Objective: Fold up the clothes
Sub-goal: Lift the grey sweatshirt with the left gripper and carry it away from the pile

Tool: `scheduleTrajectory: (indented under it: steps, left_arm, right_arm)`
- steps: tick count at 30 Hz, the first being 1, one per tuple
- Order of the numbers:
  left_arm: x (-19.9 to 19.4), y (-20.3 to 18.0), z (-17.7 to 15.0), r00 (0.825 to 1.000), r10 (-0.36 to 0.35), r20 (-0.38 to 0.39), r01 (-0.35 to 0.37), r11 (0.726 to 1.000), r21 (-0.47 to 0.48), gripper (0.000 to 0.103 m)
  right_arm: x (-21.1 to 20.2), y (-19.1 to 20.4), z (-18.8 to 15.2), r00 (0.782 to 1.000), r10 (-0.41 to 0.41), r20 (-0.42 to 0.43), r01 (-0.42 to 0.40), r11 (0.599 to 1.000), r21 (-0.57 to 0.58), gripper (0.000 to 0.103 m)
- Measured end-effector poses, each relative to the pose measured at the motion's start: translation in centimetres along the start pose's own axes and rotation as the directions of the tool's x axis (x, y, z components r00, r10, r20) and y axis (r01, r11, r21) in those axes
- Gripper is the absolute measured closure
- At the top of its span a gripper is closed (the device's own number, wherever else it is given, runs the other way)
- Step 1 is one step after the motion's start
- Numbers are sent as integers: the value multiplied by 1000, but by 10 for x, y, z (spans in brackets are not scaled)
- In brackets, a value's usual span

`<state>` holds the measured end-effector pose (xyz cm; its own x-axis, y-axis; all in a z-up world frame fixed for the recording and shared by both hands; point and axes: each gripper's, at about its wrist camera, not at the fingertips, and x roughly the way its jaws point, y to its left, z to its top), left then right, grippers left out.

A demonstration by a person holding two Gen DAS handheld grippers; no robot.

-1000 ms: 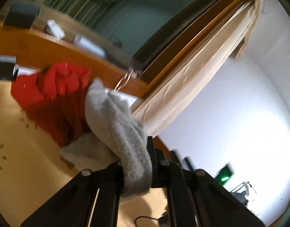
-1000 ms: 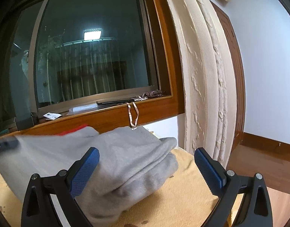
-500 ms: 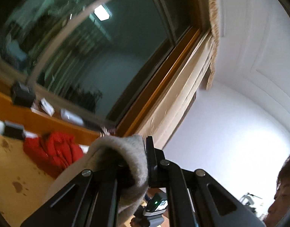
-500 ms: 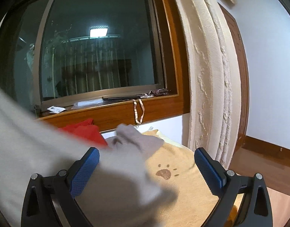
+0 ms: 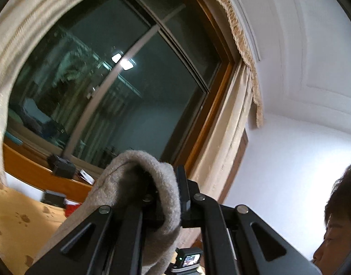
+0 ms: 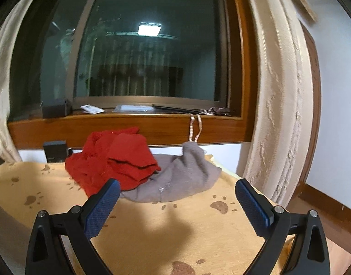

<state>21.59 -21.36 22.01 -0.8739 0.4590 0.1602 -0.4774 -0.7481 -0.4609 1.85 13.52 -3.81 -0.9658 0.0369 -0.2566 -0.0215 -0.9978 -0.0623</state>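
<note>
Paw-print blanket (image 6: 175, 240): right fingers (image 6: 175, 204) wide, empty; left fingers (image 5: 162, 197) clamping grey garment (image 5: 134, 183).

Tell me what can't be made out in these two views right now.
- Left wrist view: the grey garment drapes over the left tool, hiding its fingertips and how much cloth hangs below the frame's bottom edge.
- Left wrist view: the red garment shows only as a sliver behind the grey cloth.
- Right wrist view: the red garment overlaps the grey garment on the bed cover, hiding its left part.
- Right wrist view: windowsill items are too small to identify.
</note>
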Motion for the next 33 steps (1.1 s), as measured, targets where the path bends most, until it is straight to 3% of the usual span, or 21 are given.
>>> scheduleTrajectory:
  steps: [10,16,20,24,27,29,31,33]
  left_arm:
    - [-14,0,-16,985,172,-18,-171,984,57,96]
    - [11,41,-48,940,299,-161,-296,954,47,96]
    - [28,68,-70,891,376,-254,-376,925,51,96]
    - [44,95,-92,826,446,-345,-453,889,64,92]
    - [50,110,-109,764,503,-404,-511,854,98,77]
    - [53,120,-121,717,541,-439,-547,828,127,57]
    - [54,130,-132,671,572,-471,-577,802,152,55]
    - [50,140,-141,650,575,-497,-592,793,143,53]
  right_arm:
    - [7,13,-6,997,63,-54,-65,997,-35,1]
    - [4,41,-11,992,106,-71,-116,981,-155,1]
    - [-6,61,-13,991,129,-42,-135,958,-254,1]
    - [-12,79,-17,982,182,-57,-191,932,-308,1]
    - [-15,87,-19,979,194,-62,-203,917,-344,1]
    - [-17,91,-21,978,201,-61,-210,909,-360,1]
    - [-19,94,-21,975,212,-63,-221,904,-367,1]
    - [-20,96,-22,973,220,-66,-229,900,-370,1]
